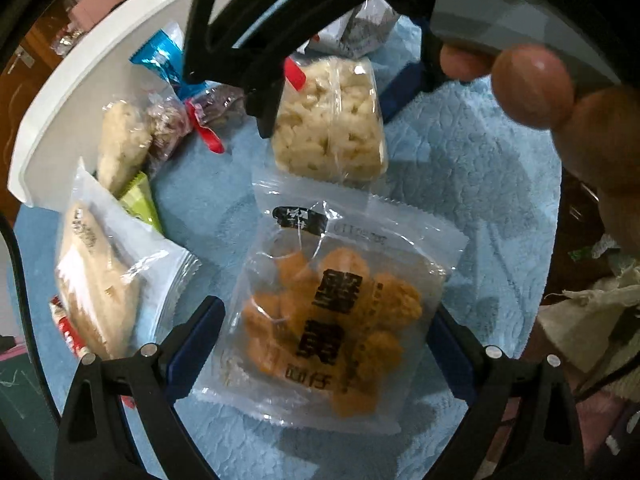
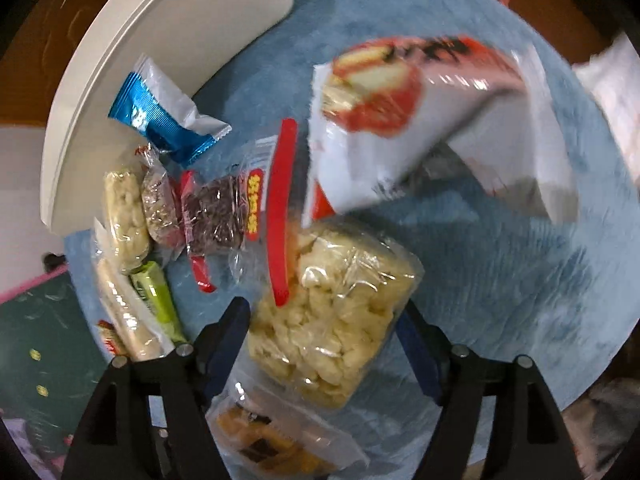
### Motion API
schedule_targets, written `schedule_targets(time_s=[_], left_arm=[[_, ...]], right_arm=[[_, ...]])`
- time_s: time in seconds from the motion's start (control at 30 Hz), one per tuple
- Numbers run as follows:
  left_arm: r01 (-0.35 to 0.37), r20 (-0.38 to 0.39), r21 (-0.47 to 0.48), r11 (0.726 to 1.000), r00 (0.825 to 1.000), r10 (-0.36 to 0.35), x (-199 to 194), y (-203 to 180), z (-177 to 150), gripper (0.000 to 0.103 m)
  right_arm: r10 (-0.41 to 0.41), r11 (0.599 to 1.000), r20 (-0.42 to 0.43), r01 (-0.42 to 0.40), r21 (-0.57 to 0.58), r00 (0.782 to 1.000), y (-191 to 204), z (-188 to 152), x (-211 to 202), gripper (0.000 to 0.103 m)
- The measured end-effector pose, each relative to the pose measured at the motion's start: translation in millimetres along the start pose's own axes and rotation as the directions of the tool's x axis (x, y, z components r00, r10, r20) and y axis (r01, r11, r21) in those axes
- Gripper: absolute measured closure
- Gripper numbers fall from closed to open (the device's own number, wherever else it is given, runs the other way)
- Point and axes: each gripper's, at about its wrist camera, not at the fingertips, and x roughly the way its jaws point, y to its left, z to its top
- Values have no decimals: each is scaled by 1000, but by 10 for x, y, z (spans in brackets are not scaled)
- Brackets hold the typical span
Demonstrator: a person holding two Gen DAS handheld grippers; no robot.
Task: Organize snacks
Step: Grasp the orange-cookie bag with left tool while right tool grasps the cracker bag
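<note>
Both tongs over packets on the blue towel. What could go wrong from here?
1. The left tongs straddle the orange snack packet, whose slick clear wrapper could slip out or crush the pieces when pinched.
2. The right tongs sit open around the pale puffed-snack bag. Its corner overlaps the orange packet, so lifting one may drag the other.
3. The two tongs work very close together over adjacent packets and could collide.

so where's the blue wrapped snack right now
The blue wrapped snack lies upper left in both views, against the white tray, just above the dark red-tied packet.
</note>
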Motion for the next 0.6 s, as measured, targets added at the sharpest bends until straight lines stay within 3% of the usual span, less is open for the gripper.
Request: schedule_targets(time_s=[0.1,0.37,0.6], left_arm=[[37,-29,-29,999,999,-38,92,22,23,5],[77,-31,-80,994,996,-80,210,70,60,7],[83,-13,-131,988,996,-86,188,327,164,19]], right_arm=[[-41,998,11,42,-49,999,91,39,1,29],[-42,994,14,44,-102,999,109,60,17,31],[-58,988,25,61,-142,998,73,-18,-23,32]])
